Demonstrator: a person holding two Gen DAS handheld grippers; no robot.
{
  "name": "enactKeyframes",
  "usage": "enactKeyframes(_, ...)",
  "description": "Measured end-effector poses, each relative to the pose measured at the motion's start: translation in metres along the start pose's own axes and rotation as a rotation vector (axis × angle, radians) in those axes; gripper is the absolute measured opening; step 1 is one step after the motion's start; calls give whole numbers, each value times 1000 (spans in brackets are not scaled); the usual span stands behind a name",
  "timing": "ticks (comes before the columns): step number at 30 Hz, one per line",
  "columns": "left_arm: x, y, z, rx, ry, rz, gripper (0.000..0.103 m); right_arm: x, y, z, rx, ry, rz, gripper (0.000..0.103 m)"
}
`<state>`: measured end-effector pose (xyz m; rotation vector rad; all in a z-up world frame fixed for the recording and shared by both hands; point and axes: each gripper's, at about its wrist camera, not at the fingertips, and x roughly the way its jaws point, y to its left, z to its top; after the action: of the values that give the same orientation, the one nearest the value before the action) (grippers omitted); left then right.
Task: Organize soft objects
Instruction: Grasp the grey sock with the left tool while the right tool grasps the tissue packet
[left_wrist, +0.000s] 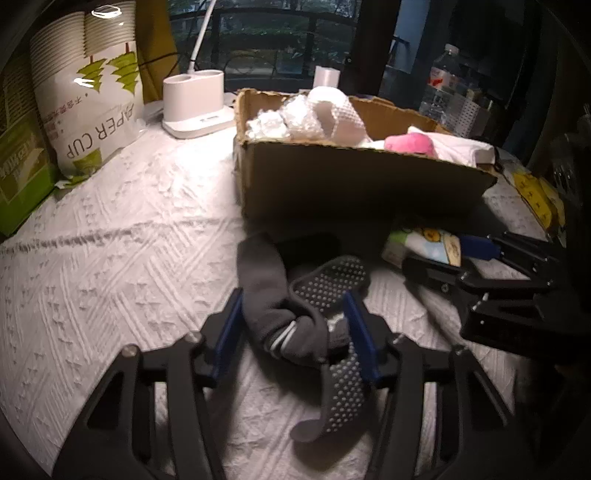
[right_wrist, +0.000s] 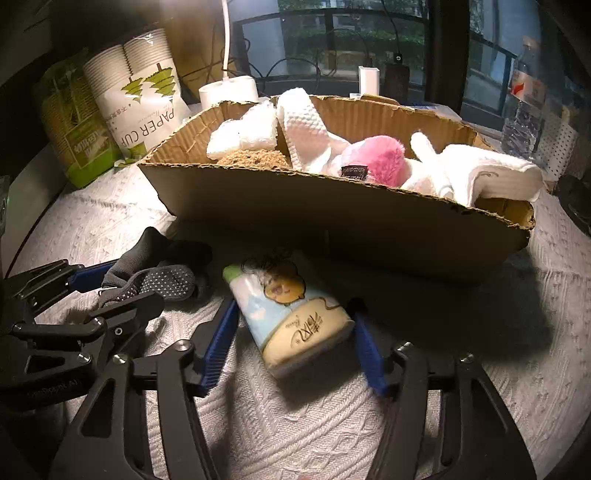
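Observation:
A pair of grey grip-dot socks (left_wrist: 295, 317) lies on the white cloth in front of a cardboard box (left_wrist: 354, 181). My left gripper (left_wrist: 295, 332) is open, its blue fingers on either side of the socks. A printed tissue pack (right_wrist: 291, 317) lies on the cloth in front of the box (right_wrist: 332, 218). My right gripper (right_wrist: 291, 350) is open around it, fingers beside its edges. The box holds white towels (right_wrist: 306, 125), a pink plush (right_wrist: 376, 158) and a white cloth (right_wrist: 487, 173). The socks (right_wrist: 159, 280) and the left gripper (right_wrist: 110, 291) also show in the right wrist view.
A paper cup bag (left_wrist: 92, 107), a green carton (left_wrist: 18, 162) and a white lamp base (left_wrist: 195, 103) stand at the back left. A water bottle (left_wrist: 443, 85) and a white perforated basket (left_wrist: 469, 114) stand at the back right. Yellow packets (left_wrist: 535, 192) lie right of the box.

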<state>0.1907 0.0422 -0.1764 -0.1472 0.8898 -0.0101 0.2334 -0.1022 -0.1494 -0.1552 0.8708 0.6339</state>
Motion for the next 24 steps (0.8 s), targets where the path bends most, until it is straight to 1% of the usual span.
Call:
enactKeyframes(1,0,-1,0,5,-2,-4,48,-1,0,0,2,-2,-2,60)
enactKeyframes(3,-2,-1,0,11,-7,-8,44,-3,0,-1,1,-4,1,59)
enactKeyframes(5,-4,-3,0,18,-12,-20,36,-7,0,0,-2,-14,-1,58)
enactKeyframes(10,-12,-8,1,34,-31,-40,28,-18,1,1,-6,-38,0,58)
enactKeyframes(19,-28,-12,3,26,-66,-74,26,-42,-1,-1,1,-87,-8,58)
enactKeyframes(24,-39,-18,7,37,-92,-80,26,-55,-4,-2,4,-114,-12,58)
